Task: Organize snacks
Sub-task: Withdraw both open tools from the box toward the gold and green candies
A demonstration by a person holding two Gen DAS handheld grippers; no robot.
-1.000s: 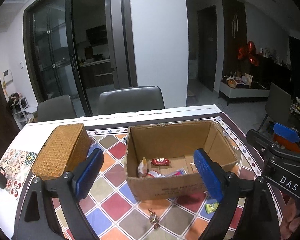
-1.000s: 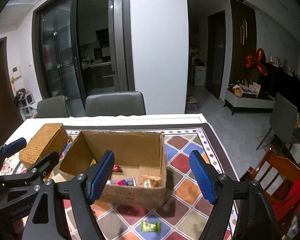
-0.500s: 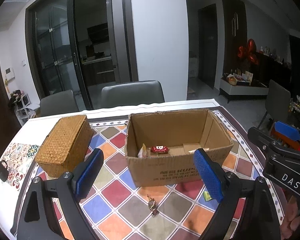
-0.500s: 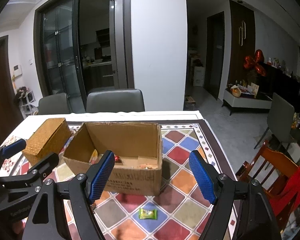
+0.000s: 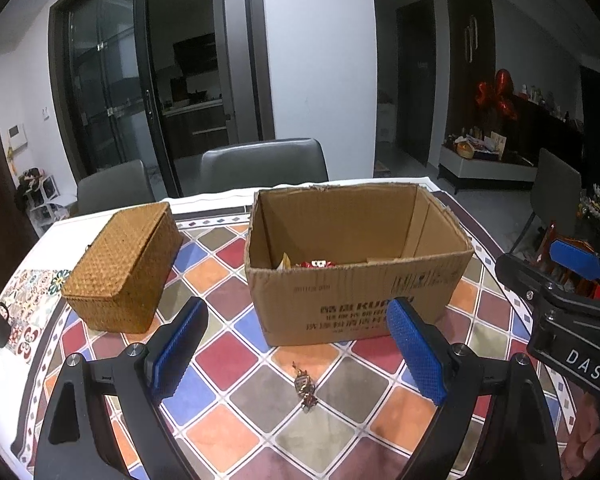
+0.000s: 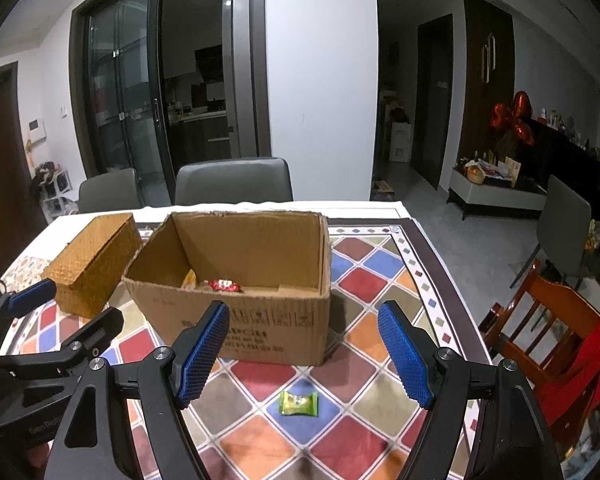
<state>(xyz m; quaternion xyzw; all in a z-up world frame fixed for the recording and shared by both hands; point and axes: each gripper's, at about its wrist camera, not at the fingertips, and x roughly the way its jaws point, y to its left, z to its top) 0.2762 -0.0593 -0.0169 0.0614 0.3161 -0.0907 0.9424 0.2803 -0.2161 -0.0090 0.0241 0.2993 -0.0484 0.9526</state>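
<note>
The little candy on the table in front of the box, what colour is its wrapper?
Green. The candy shows best in the right wrist view.

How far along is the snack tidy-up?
Done: some snacks, one a red wrapper, lie in the cardboard box. In hand: nothing; left gripper and right gripper are both open and empty. Left: the green candy and the gold candy on the table, in front of the box.

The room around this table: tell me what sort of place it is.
Most likely the dining area of a home. Upholstered dining chairs stand at a table under a patterned tablecloth, glass sliding doors open onto a kitchen, and a low cabinet holds household odds and ends.
</note>
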